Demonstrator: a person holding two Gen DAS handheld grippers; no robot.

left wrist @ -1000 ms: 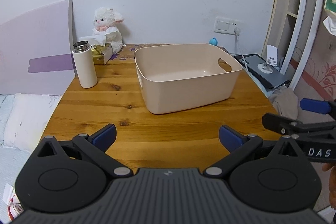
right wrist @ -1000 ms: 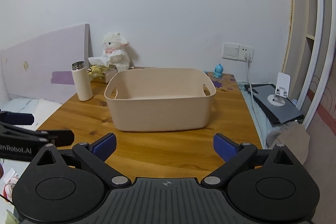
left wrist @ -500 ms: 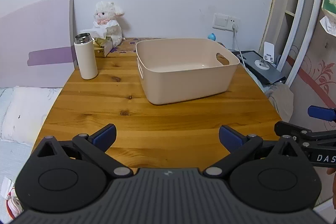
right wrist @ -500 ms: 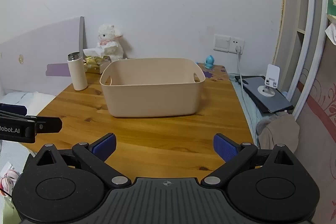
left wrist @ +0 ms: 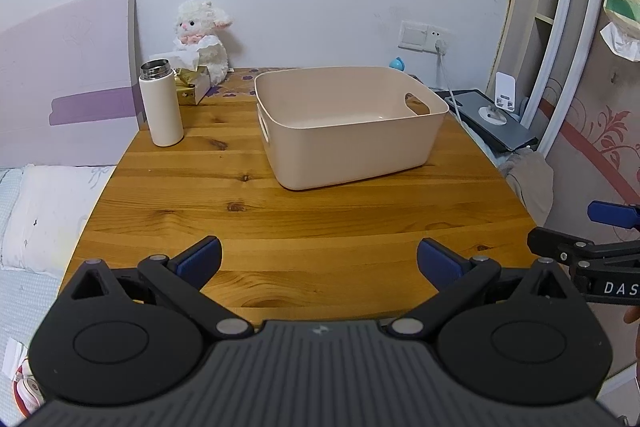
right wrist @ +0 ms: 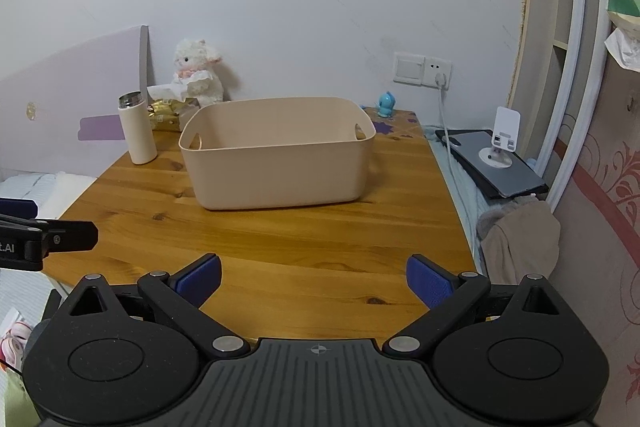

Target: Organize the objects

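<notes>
A beige plastic bin (left wrist: 352,143) (right wrist: 280,167) with cut-out handles stands mid-table, its inside bare. Left of it stands a white flask (left wrist: 161,107) (right wrist: 137,131) with a steel rim. Behind that are a gold tissue box (left wrist: 194,87) (right wrist: 168,113) and a white plush lamb (left wrist: 202,39) (right wrist: 198,75). A small blue figurine (right wrist: 387,103) (left wrist: 397,63) sits at the back right. My left gripper (left wrist: 319,259) and right gripper (right wrist: 313,277) both hang open above the table's near edge, holding nothing, well short of the bin.
The wooden table (left wrist: 320,211) ends close ahead of both grippers. A bed with a pillow (left wrist: 44,207) lies left, beside a purple headboard (left wrist: 68,91). At the right are a dark tablet with a white stand (right wrist: 500,159), a charging cable, crumpled cloth (right wrist: 520,239) and a white frame.
Both grippers have drawn back and up from the table, so the bin and flask look farther off. Both stay open; nothing on the table has moved.
</notes>
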